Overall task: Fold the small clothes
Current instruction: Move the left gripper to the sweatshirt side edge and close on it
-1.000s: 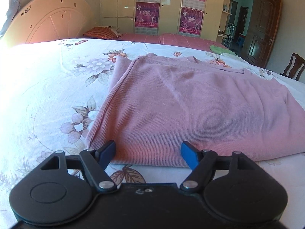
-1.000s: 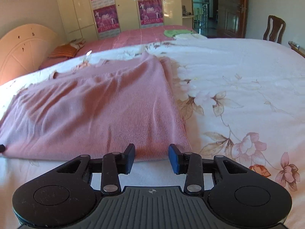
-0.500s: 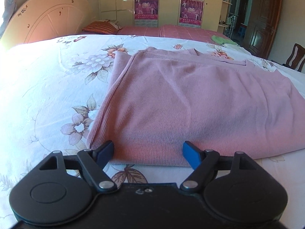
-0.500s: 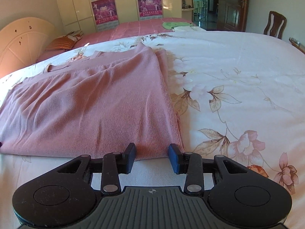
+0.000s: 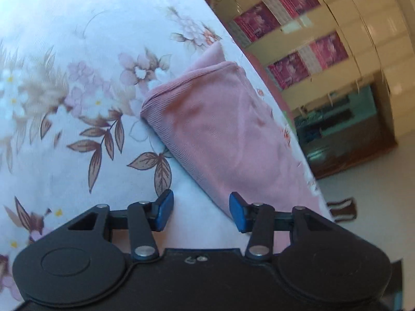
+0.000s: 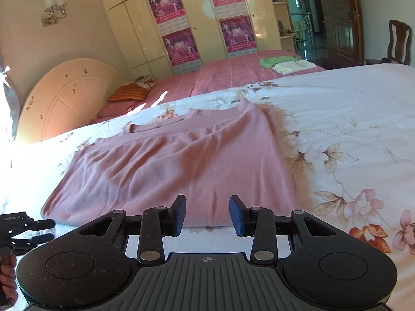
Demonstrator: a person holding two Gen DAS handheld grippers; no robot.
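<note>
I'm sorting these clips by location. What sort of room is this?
A home bedroom, most likely. A pink knit garment lies on a bed with a floral sheet; behind it are a second bed with a pink cover, a curved headboard and a tall cream wardrobe.

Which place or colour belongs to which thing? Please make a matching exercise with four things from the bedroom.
Things:
1. pink sweater
2. green cloth
3. wooden chair
4. striped pillow

Descriptions:
A. beside the dark door, at the far right
B. spread on the floral bedsheet
C. by the rounded headboard
D. lying next to white cloths on the far pink bed

Pairs: 1-B, 2-D, 3-A, 4-C
</note>
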